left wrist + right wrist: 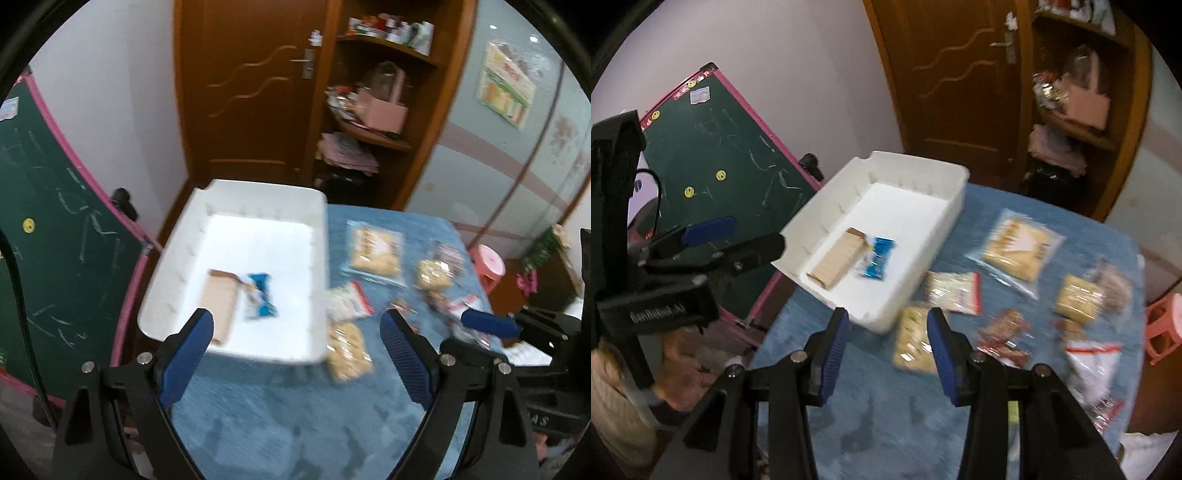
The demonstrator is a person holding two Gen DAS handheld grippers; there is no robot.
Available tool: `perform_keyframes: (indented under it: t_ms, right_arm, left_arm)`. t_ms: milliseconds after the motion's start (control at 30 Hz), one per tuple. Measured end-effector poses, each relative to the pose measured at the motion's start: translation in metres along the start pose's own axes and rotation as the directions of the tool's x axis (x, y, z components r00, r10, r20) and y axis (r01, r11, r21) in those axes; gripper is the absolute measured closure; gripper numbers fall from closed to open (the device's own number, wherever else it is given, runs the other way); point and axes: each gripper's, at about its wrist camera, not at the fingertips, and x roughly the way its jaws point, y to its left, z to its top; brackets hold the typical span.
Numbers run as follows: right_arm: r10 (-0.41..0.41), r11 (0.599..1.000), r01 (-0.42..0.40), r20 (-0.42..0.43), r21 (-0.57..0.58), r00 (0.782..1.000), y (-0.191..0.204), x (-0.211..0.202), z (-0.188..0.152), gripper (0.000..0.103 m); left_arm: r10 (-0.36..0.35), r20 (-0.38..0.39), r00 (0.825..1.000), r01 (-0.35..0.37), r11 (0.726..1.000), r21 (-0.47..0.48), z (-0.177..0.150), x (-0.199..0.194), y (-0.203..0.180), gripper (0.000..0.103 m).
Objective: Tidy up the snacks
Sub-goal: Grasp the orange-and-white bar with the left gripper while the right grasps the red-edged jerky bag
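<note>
Here both spread grippers, left gripper (pixel 295 345) and right gripper (pixel 886 341), hover; tan wafer pack (pixel 837 262) lies lengthwise in the bin (pixel 916 164).

- left wrist cam: above blue-covered table's (pixel 277 406) near-left edge, facing door (pixel 255 85)
- right wrist cam: further right, angled left
- shared: white tray (pixel 236 192) (pixel 916 166), table's far-left corner

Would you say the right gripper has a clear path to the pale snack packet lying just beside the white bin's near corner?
Probably yes. The right gripper is open and empty, and the pale snack packet lies flat on the blue cloth right ahead of its fingers. The white bin sits close on the left, so clearance there looks tight.
</note>
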Motion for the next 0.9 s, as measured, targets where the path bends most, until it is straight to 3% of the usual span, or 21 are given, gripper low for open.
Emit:
perform_keyframes:
  t_ms: [233, 433, 733, 900]
  right_arm:
    - [-0.177, 0.984, 0.176, 0.023, 0.041, 0.984, -0.051, -0.060, -0.055, 0.058]
    - [-0.299, 0.948, 0.292, 0.034, 0.124, 0.954, -0.097, -0.092, -0.103, 0.058]
    - [-0.367, 0.888, 0.346, 0.014, 0.302, 0.930, -0.154, -0.103, -0.164, 0.058]
    - [-0.338, 0.861, 0.315, -0.013, 0.399, 0.941, -0.184, -0.090, -0.188, 0.058]
  left_arm:
    - [-0.056, 0.015, 0.998, 0.054, 0.994, 0.091, -0.023, -0.030, -0.059, 0.012]
    - [-0.153, -0.040, 0.987, 0.156, 0.981, 0.111, -0.036, -0.028, -0.106, 0.012]
    - [-0.168, -0.102, 0.981, 0.185, 0.962, 0.200, -0.063, 0.013, -0.168, 0.012]
    - [-0.179, -0.179, 0.967, 0.226, 0.929, 0.294, -0.091, 0.059, -0.205, 0.012]
